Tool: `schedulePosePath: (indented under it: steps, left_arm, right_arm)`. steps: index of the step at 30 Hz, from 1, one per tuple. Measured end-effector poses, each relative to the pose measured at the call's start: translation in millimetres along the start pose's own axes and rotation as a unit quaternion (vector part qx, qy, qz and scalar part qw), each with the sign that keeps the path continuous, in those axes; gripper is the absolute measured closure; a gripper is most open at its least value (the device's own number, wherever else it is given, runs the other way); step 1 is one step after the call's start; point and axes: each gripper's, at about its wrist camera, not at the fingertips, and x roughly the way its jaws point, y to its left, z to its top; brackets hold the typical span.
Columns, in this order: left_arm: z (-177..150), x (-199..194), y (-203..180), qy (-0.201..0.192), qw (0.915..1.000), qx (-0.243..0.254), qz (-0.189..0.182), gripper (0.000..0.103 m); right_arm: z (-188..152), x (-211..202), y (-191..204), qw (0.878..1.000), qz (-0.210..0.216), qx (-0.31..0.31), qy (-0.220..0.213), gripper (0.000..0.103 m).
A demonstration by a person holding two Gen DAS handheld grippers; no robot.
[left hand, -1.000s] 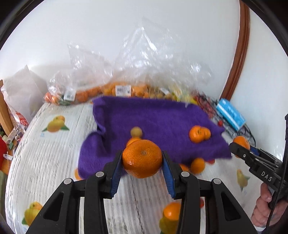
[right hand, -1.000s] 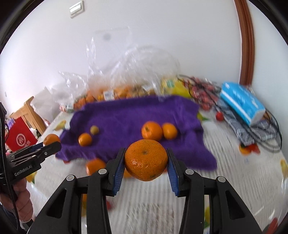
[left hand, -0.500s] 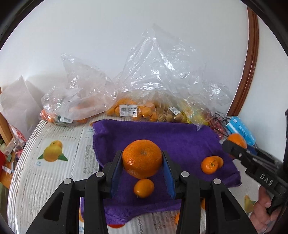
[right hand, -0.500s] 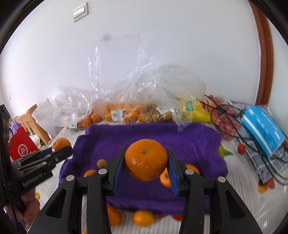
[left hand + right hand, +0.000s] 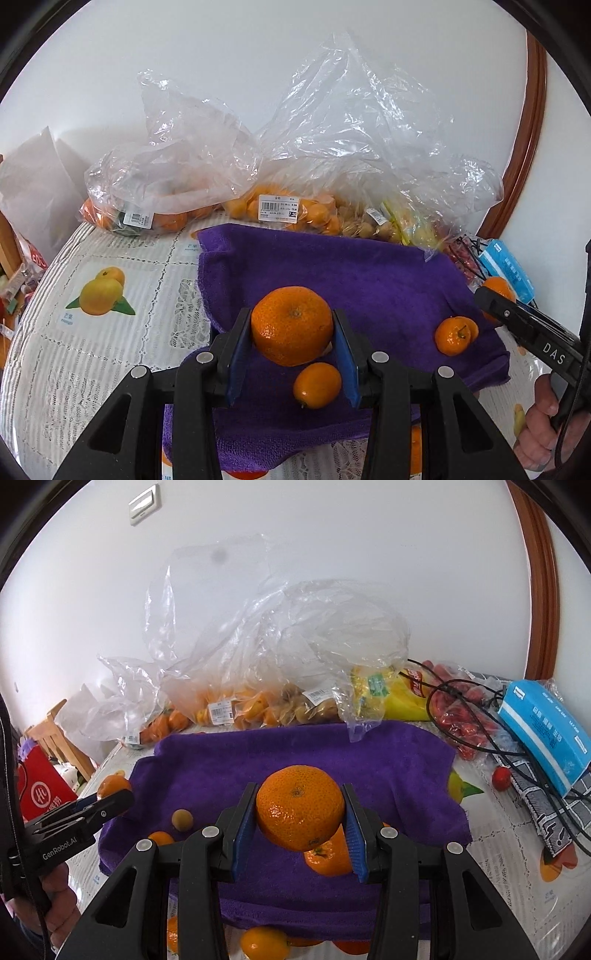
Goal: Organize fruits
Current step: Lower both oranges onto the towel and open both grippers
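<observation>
**Both grippers clamped on a mandarin each, above purple towel**

Left gripper (image 5: 292, 334): blue-padded fingers (image 5: 236, 354) pressed onto the sides of a large mandarin (image 5: 291, 325), held clear of the purple towel (image 5: 369, 273). Directly under it at 6 o'clock lies a small orange fruit (image 5: 317, 384) on the towel. At 3 o'clock, two small mandarins (image 5: 455, 334) sit touching each other on the towel.

Right gripper (image 5: 300, 818): fingers (image 5: 355, 832) clamped on a second large mandarin (image 5: 300, 806), also lifted off the towel (image 5: 295, 746). Another mandarin (image 5: 327, 856) lies on the towel just below and behind it, partly hidden. At 9 o'clock a small yellowish round fruit (image 5: 182, 819) and a small orange one (image 5: 161, 837) rest on the towel. More orange fruit (image 5: 264, 943) lies on the counter at the towel's front edge, 6 o'clock.

Each gripper shows in the other's view (the left one at 9 o'clock in the right wrist view, the right one at 3 o'clock in the left wrist view), each with its orange fruit at the tip.

Counter (image 5: 92, 350) carries a white lace-pattern cloth with printed fruit. Behind the towel at 12 o'clock: clear plastic bags of fruit (image 5: 280, 210) with price labels. At 3 o'clock in the right wrist view: blue tissue pack (image 5: 543, 731), black cable (image 5: 517, 753), a red cherry tomato (image 5: 501, 777).
</observation>
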Motion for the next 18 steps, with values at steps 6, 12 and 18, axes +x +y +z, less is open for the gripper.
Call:
schedulePosePath:
  steps: [6,12,18]
  left_arm:
    - [-1.5,3.6,-1.3,0.004,1.0000,0.001,-0.004,0.063]
    - [-2.6,4.3,-2.5,0.006,1.0000,0.002,-0.006,0.063]
    - [-3.2,5.3,-2.2,0.008,0.9999,0.001,-0.007,0.063]
  right_arm:
    - [-2.8,4.4,-1.4,1.000,-0.010,-0.007,0.004,0.060]
    - [-3.9,4.8,-3.1,1.000,-0.013,-0.009,0.002,0.060]
    - [-6.1,9.8,-4.4,1.000,-0.002,-0.001,0.011,0.060]
